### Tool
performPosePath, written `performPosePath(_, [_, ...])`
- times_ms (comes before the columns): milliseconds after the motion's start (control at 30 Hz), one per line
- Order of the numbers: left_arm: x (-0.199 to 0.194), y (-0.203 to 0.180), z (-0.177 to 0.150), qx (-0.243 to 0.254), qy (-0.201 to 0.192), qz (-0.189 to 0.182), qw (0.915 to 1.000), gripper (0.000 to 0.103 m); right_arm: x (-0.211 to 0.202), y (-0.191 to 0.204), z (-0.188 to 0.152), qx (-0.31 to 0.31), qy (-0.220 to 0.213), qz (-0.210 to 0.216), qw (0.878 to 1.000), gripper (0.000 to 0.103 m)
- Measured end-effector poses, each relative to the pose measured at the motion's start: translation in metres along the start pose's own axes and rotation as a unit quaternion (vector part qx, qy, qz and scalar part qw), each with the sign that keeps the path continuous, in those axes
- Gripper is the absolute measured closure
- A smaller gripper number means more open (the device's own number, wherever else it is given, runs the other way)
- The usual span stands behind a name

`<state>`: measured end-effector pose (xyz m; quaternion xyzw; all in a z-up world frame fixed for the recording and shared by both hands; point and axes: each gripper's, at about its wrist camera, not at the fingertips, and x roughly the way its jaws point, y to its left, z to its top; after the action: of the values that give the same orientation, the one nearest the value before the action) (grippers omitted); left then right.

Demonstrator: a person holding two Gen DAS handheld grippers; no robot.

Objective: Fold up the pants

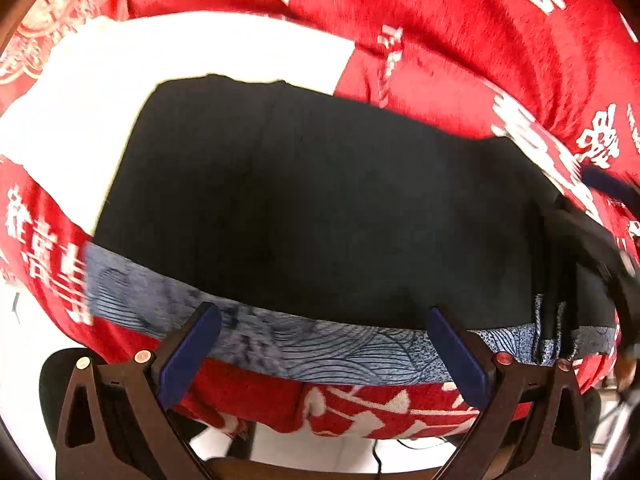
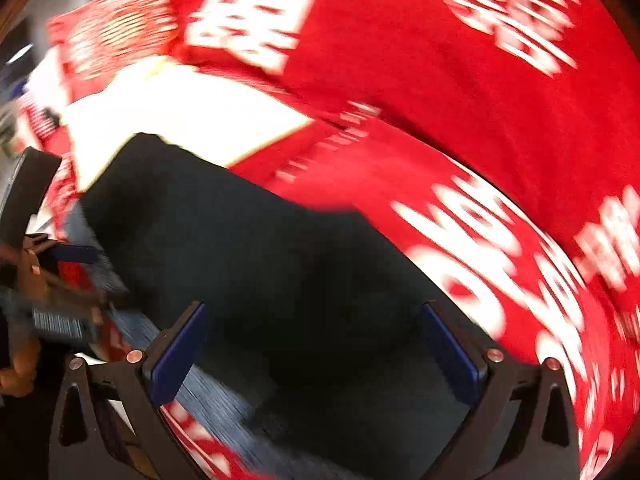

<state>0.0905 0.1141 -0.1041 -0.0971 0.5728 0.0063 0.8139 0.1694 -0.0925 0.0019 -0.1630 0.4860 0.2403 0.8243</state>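
Left gripper (image 1: pixel 324 344) and right gripper (image 2: pixel 314 344) are hovering released, holding nothing, over the black pants (image 1: pixel 304 216); the cloth looks soft, light, best pinched along an edge.

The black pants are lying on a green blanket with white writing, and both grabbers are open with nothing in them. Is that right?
Almost. The blanket is red with white writing, not green; both wrist views show it. The rest holds: the black pants lie on it, and the left gripper and right gripper are open with nothing between their fingers.
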Motion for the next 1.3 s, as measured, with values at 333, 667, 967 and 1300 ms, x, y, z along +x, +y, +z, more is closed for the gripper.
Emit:
performPosePath(333, [0.025, 0.039, -0.013, -0.047, 0.024, 0.014, 0.9985, 0.0, 0.102, 0.052, 0.094, -0.143, 0.097, 0.154, 0.973, 0.0])
performPosePath(667, [0.026, 0.038, -0.013, -0.043, 0.018, 0.017, 0.9988, 0.0, 0.194, 0.095, 0.102, -0.228, 0.257, 0.263, 0.902, 0.0])
performPosePath(967, [-0.008, 0.077, -0.003, -0.055, -0.01, -0.092, 0.9942, 0.0, 0.146, 0.102, 0.101, -0.296, 0.227, 0.258, 0.891, 0.084])
performPosePath(1300, [-0.066, 0.165, 0.022, 0.029, -0.114, -0.132, 0.9842, 0.0, 0.043, 0.121, 0.055, -0.387, 0.039, 0.19, 0.902, 0.087])
